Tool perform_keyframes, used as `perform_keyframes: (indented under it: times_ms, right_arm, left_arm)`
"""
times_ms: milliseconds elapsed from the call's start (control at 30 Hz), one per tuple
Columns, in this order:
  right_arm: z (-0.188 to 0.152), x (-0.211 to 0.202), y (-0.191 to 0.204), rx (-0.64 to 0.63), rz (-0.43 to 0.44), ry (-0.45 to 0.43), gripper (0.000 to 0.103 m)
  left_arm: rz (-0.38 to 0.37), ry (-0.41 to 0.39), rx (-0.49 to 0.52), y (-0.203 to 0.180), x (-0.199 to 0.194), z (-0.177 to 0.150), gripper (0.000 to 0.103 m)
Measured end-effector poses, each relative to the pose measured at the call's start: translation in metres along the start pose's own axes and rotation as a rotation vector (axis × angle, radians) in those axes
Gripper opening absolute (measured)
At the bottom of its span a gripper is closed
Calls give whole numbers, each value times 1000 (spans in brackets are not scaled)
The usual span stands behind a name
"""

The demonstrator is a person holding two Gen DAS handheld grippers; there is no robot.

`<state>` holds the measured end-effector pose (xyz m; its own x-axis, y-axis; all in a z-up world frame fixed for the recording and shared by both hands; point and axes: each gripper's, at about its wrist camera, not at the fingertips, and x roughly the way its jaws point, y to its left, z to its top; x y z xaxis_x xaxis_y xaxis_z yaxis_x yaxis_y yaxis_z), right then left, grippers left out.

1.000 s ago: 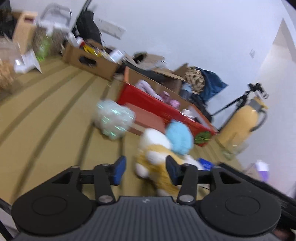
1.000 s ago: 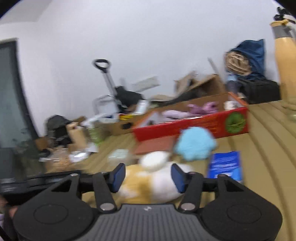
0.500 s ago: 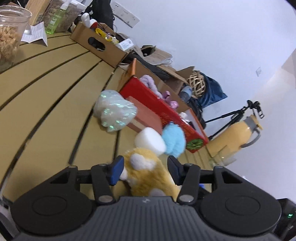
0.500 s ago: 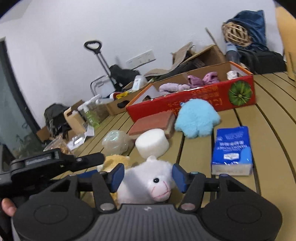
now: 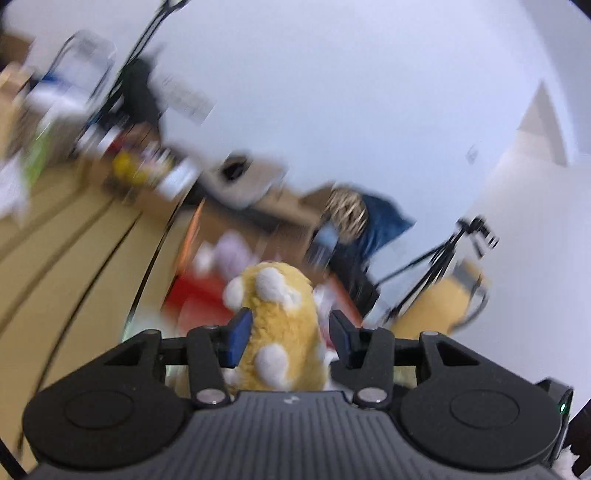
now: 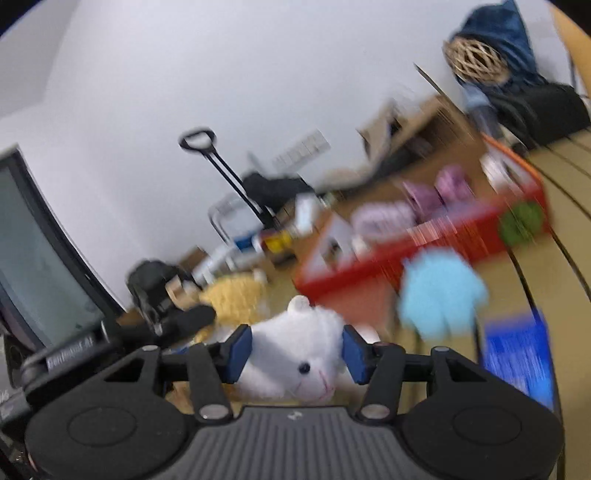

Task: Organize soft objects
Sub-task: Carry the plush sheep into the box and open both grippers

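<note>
Your left gripper and right gripper just clenched plush toy, lifted; red box ahead, drop-off next.

Blue tissue pack flat on slatted wooden table. Camera tripod beside yellow jug against white wall. Woven rattan ball on dark blue bag. Black trolley handle upright at rear.

Left gripper and right gripper: jaws just closing on one plush toy, pads pressing it from opposite ends.
</note>
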<state>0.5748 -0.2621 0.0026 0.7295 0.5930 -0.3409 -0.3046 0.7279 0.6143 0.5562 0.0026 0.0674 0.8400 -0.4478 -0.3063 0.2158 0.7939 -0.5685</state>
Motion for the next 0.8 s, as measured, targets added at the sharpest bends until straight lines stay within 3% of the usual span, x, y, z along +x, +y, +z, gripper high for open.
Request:
perform_keyframes:
  times_ms: [67, 133, 200, 300, 400, 567, 700, 800]
  right_arm:
    - [38, 23, 0, -6, -13, -24, 51]
    - [68, 46, -5, 2, -51, -31, 51]
    - [93, 77, -18, 57, -72, 10, 51]
    - [115, 121, -41, 90, -134, 78, 51]
    - [117, 151, -61, 101, -189, 149, 50]
    - [103, 192, -73, 35, -253, 284, 50]
    - [102, 194, -67, -1, -273, 306, 51]
    - [113, 174, -56, -21, -257, 265, 51]
  left_arm:
    - [21, 20, -11, -4, 39, 36, 37]
    - [53, 57, -17, -4, 80, 62, 37]
    - [107, 99, -24, 1, 120, 77, 37]
    - [158, 168, -58, 19, 163, 79, 36]
    - [229, 203, -5, 36, 194, 67, 35]
    - [284, 222, 64, 52, 198, 48, 41]
    - [270, 172, 80, 47, 176, 66, 42]
    - [270, 123, 107, 36, 152, 84, 44]
